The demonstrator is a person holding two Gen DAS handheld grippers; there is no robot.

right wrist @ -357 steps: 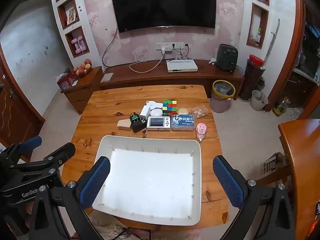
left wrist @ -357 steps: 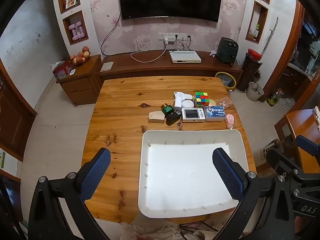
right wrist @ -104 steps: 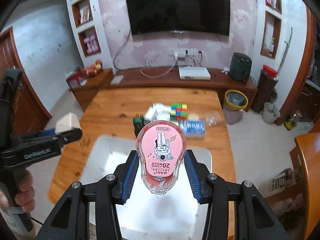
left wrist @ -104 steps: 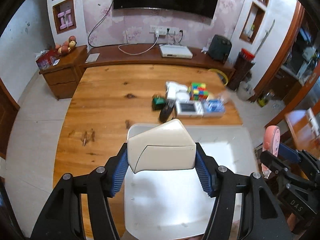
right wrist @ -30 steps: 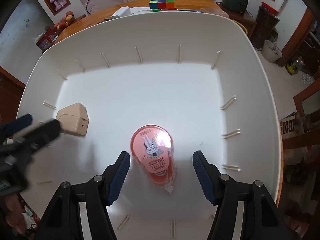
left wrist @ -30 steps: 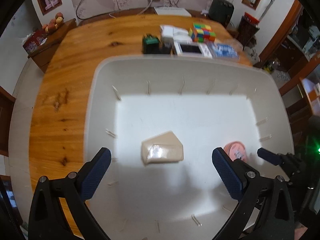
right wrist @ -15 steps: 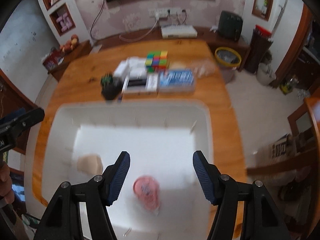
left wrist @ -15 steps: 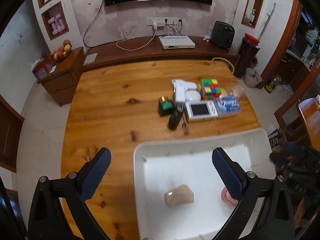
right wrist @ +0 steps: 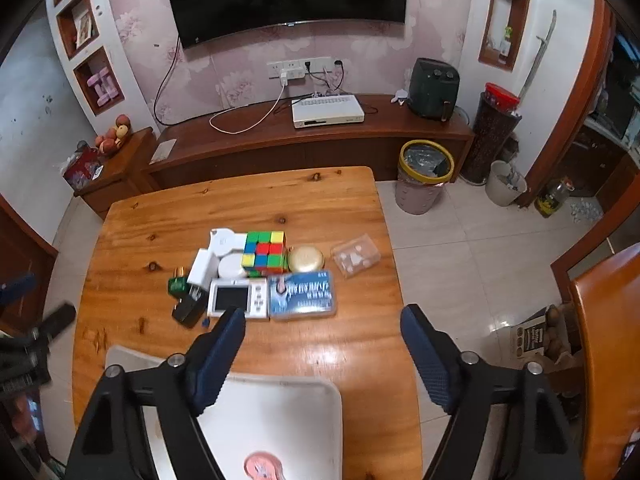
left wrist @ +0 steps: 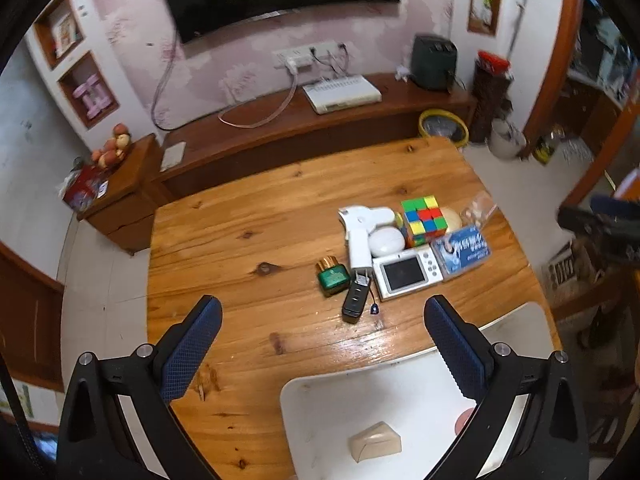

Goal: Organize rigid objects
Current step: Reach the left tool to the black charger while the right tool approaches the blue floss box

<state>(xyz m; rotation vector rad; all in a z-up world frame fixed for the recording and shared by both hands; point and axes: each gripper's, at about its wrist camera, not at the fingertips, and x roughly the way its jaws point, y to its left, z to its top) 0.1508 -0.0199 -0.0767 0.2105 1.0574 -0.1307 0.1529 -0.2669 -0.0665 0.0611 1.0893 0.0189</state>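
The white tray sits at the near edge of the wooden table. In it lie a beige wedge-shaped box and a pink tape dispenser. My left gripper is open and empty, held above the table just beyond the tray. My right gripper is open and empty, above the tray's far edge. Past the tray lies a cluster: a colour cube, a white handheld device with a screen, a blue card box, a black key fob and a green bottle.
Also in the cluster are a white L-shaped gadget, a white round case, a gold round tin and a clear plastic box. A bin stands past the table's far right corner. A TV bench runs along the wall.
Both grippers let go of the beige box and the pink tape dispenser in the tray, then rose and drew back. The cluster is now ahead of them.
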